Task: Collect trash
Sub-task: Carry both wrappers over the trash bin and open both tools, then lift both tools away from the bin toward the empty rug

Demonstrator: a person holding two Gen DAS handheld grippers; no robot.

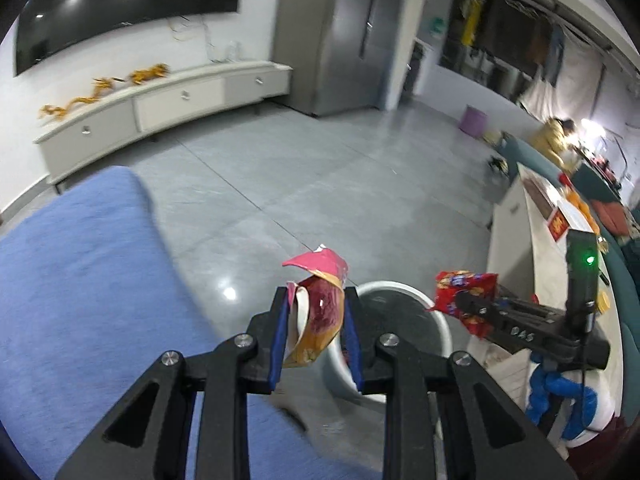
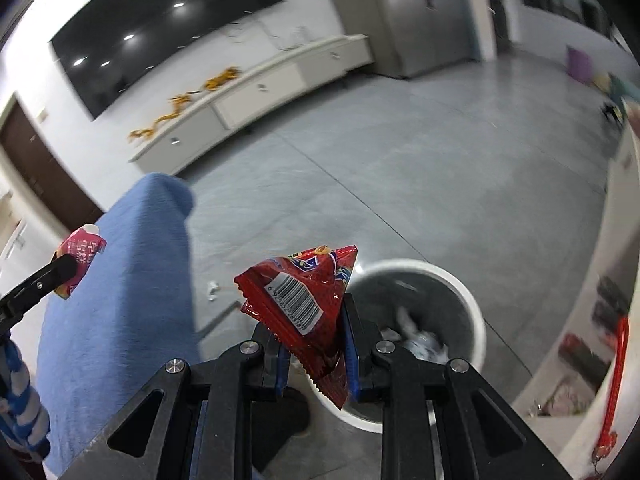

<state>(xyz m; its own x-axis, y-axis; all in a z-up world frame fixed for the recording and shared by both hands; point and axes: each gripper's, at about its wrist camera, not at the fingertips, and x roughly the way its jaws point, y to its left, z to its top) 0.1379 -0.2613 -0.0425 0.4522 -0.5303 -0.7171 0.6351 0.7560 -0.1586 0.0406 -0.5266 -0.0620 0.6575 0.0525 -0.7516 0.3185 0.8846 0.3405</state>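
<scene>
Crumpled pink wrapper (image 1: 320,304) clamped in left gripper (image 1: 316,320); red barcoded packet (image 2: 308,308) clamped in right gripper (image 2: 314,344), beside white bin (image 2: 476,308) at lower centre.

Two wrist fisheyes, held above the floor and aimed forward and down.

Left wrist view looked out along the left gripper (image 1: 316,312) at bottom centre, close on the pink wrapper (image 1: 318,300), with the white bin (image 1: 440,320) just behind at lower right and the right gripper (image 1: 472,308) seen side-on at right. Right wrist view sat close behind the right gripper (image 2: 316,336) and red packet (image 2: 304,296), bin (image 2: 476,308) at lower right, left gripper (image 2: 60,272) entering at left edge. Shared by both: bin, blue cloth surface (image 1: 80,300) (image 2: 120,300), grey floor (image 1: 320,172) (image 2: 400,168), white cabinet (image 1: 160,108) (image 2: 256,92), dark screen (image 1: 120,8) (image 2: 160,28) at upper left.
</scene>
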